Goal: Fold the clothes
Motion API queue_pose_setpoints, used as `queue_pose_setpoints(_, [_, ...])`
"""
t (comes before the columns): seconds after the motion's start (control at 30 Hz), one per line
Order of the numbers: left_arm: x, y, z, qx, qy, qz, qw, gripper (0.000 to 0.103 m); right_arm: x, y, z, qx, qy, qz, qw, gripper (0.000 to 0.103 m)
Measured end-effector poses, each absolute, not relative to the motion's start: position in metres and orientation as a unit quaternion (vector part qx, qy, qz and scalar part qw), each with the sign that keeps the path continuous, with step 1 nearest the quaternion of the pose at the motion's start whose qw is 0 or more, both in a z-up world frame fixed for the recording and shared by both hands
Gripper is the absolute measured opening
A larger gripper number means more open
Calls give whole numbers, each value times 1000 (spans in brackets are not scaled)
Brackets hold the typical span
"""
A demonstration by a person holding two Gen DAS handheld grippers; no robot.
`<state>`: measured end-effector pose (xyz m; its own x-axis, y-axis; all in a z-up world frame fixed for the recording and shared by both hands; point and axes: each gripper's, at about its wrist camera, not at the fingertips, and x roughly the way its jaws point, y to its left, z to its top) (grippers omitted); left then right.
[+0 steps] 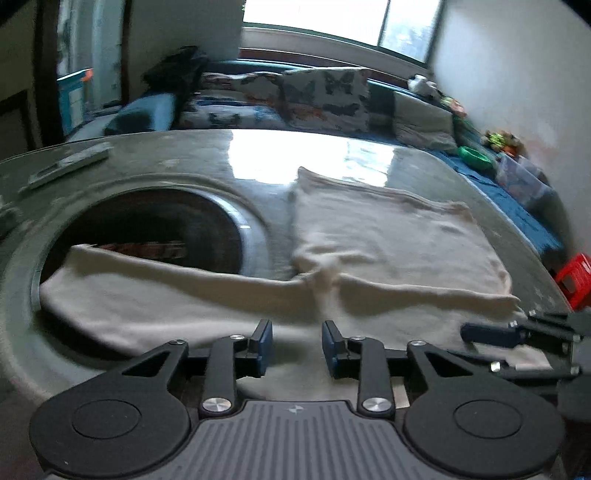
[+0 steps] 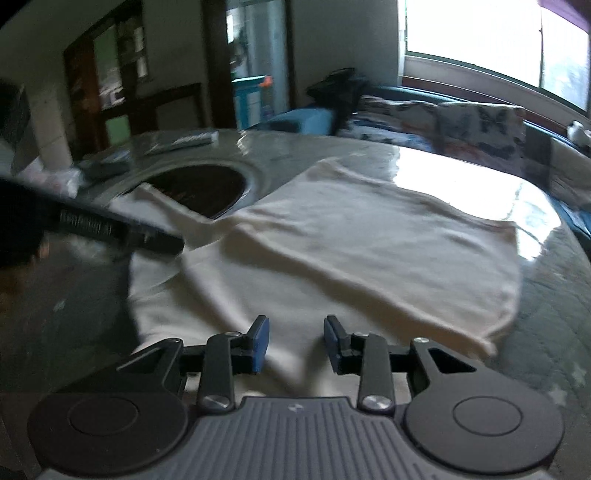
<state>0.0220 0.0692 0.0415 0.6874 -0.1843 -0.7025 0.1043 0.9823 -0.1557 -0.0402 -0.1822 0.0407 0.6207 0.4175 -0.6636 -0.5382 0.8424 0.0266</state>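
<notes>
I see a cream garment spread on the grey glossy table, partly folded: one layer lies flat toward the far side and a long strip of it runs across the near side, its left end draping over the dark round opening in the tabletop. From the right wrist view the same garment fills the middle of the table, with the opening at its far left corner.

My left gripper hangs just above the near edge of the cloth, blue pads parted with a narrow gap and nothing pinched between them. My right gripper is the same: a narrow gap, pads off the fabric, cloth below them. The right gripper also shows at the right edge of the left view, low over the garment's near right corner.

Frames are blurred. A bed with butterfly pillows sits behind the table, under a bright window.
</notes>
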Motion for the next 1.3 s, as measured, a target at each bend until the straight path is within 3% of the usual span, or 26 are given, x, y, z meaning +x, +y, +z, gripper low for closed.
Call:
queue_pose_setpoints(0.17, [17, 102, 49, -72, 377, -21, 923, 42, -49, -161, 47, -118, 324, 288, 894, 33])
queue_pose_setpoints(0.77, [37, 208, 34, -138, 367, 156, 907, 44, -48, -133, 54, -117, 314, 312, 889, 32])
queue_pose_setpoints(1.23, [57, 218, 18, -149, 371, 175, 900, 41, -59, -155, 65, -98, 312, 292, 899, 33])
queue_pose_setpoints(1.27, [59, 217, 18, -148, 371, 176, 900, 40, -60, -156, 65, -97, 311, 291, 900, 33])
queue_pose_setpoints(1.3, [60, 217, 17, -149, 372, 175, 899, 32, -61, -158, 66, -97, 311, 288, 901, 33])
